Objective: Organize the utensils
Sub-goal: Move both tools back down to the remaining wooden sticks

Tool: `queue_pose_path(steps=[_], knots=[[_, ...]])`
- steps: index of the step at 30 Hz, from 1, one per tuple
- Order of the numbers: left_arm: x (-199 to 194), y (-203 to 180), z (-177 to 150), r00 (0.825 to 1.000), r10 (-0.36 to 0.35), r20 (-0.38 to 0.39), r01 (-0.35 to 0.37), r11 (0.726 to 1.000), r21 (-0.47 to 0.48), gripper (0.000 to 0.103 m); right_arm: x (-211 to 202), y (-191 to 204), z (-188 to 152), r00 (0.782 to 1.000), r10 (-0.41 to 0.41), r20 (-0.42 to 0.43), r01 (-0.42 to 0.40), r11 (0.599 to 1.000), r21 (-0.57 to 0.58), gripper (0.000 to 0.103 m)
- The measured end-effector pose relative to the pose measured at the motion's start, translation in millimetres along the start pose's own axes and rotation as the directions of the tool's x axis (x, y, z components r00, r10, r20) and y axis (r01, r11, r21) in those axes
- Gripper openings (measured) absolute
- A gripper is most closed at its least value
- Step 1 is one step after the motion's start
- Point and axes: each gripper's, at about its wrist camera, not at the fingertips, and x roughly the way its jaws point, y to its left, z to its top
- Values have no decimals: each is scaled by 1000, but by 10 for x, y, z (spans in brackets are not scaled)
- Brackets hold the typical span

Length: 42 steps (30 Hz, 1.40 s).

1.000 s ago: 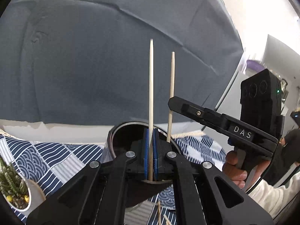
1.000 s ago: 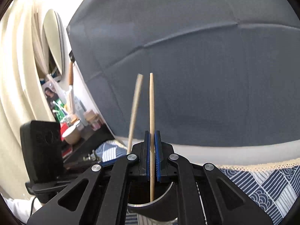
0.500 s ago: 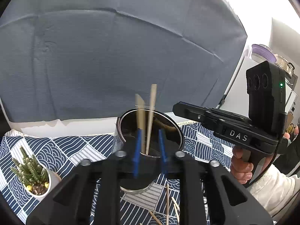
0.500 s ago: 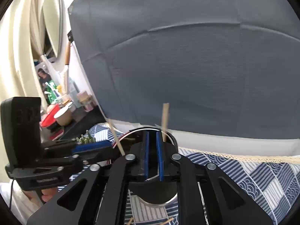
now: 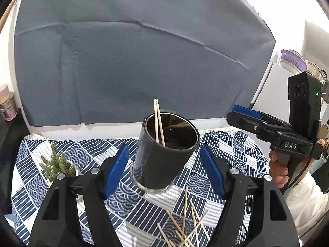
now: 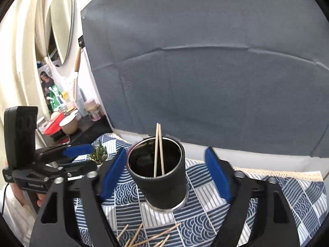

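Both pictures are bright and mostly sharp. Strong white light washes out the top right corner in the left view. The fisheye lens bends the big grey cloth backdrop point(image 5: 133, 61) and leaves dark corners. The small green spiky plant point(image 5: 56, 163) looks blurry.

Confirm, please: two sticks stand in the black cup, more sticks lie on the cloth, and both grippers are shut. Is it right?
Not entirely. Both grippers are open: the left gripper and the right gripper each show spread jaws in their own wrist view. Two sticks stand in the black cup; more sticks lie on the cloth.
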Motion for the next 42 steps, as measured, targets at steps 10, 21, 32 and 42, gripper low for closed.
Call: queue_pose_path(steps=[10,21,32,42], knots=[[-176,-37,-287,997,7,-74,-6,1000,3,92,-302,126,-271,993,-99,-59,99,995,1,86],[-88,-51,-761,969,-61,-239,72,997,36,97,-393,225,-778,968,-171,-184,177,984,17,86],[201,-54,-1128,916,-99,-390,150,983,102,97,-137,222,-1410,911,-179,-370,214,975,54,86],[496,-176,-1333,874,-39,-485,183,950,253,95,202,234,-1950,838,-176,-517,229,973,40,86]])
